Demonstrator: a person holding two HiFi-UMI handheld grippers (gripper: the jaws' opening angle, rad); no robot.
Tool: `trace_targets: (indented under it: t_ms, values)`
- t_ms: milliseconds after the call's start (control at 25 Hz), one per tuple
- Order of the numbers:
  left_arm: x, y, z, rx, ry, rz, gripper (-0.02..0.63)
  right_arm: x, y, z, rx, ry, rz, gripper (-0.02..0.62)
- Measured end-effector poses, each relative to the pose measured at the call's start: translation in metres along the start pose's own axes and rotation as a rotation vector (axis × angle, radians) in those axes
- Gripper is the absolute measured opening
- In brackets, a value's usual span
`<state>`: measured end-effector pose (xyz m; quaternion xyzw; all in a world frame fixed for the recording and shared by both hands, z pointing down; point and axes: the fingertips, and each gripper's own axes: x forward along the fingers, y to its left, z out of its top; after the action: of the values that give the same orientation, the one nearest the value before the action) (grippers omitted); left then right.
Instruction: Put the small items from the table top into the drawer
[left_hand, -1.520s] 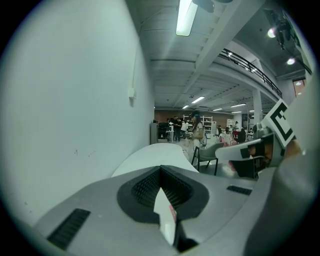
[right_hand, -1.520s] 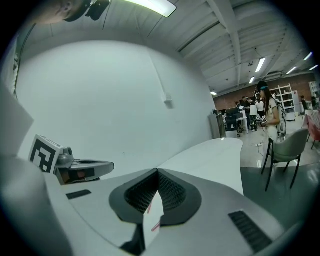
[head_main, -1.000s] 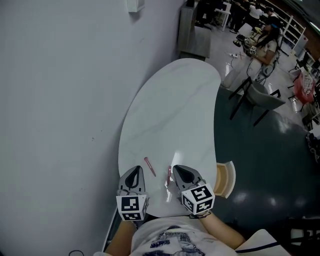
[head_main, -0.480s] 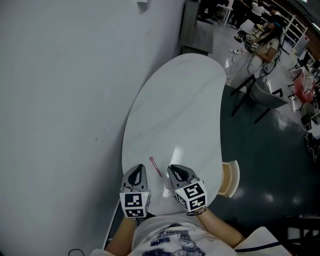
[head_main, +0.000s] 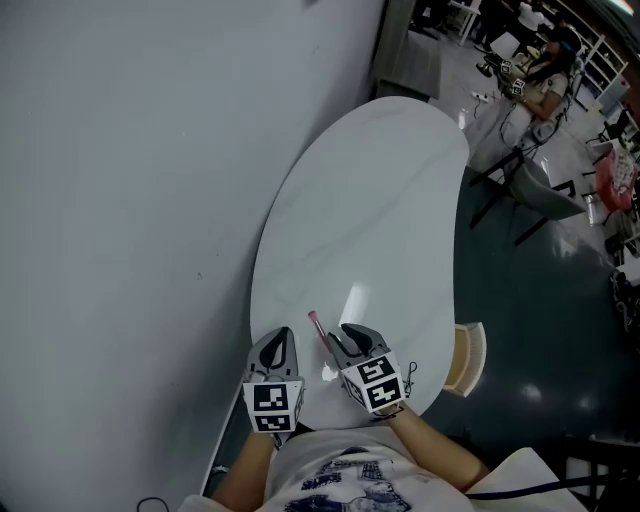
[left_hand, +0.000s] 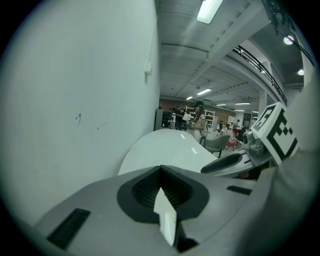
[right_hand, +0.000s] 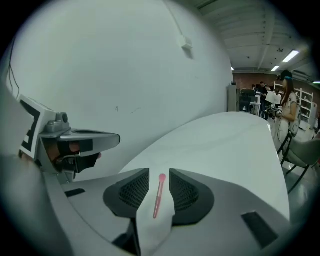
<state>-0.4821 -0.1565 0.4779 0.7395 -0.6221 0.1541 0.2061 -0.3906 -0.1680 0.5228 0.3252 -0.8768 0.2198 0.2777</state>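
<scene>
Right claw (right_hand: 159, 175) swung left, jaws opening astride pink stick (right_hand: 158, 196), left claw (left_hand: 160, 172) closed alongside

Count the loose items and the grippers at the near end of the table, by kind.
grippers: 2, the left gripper shut, the right gripper with its fingers opening
pink stick: 1, lying on the table between the right gripper's fingers
total: 3
</scene>
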Motion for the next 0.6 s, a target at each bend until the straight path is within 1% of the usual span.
trace_targets:
  t_ms: [120, 200, 280, 480, 600]
  values:
    - [0.004, 0.007, -0.005, -0.009, 0.014, 0.0, 0.02, 0.018, 0.003, -0.008, -0.001, 0.042, 0.015, 0.146]
    - [0.006, 0.011, -0.01, -0.016, 0.022, 0.0, 0.02, 0.027, 0.005, -0.016, 0.002, 0.066, 0.025, 0.192]
    - [0.009, 0.015, -0.015, -0.023, 0.028, 0.002, 0.02, 0.035, 0.006, -0.023, 0.002, 0.088, 0.032, 0.213]
    - [0.015, 0.024, -0.021, -0.031, 0.045, 0.009, 0.02, 0.051, 0.006, -0.036, -0.039, 0.153, 0.016, 0.215]
    - [0.016, 0.027, -0.025, -0.038, 0.057, 0.011, 0.02, 0.058, 0.006, -0.046, -0.043, 0.186, 0.008, 0.215]
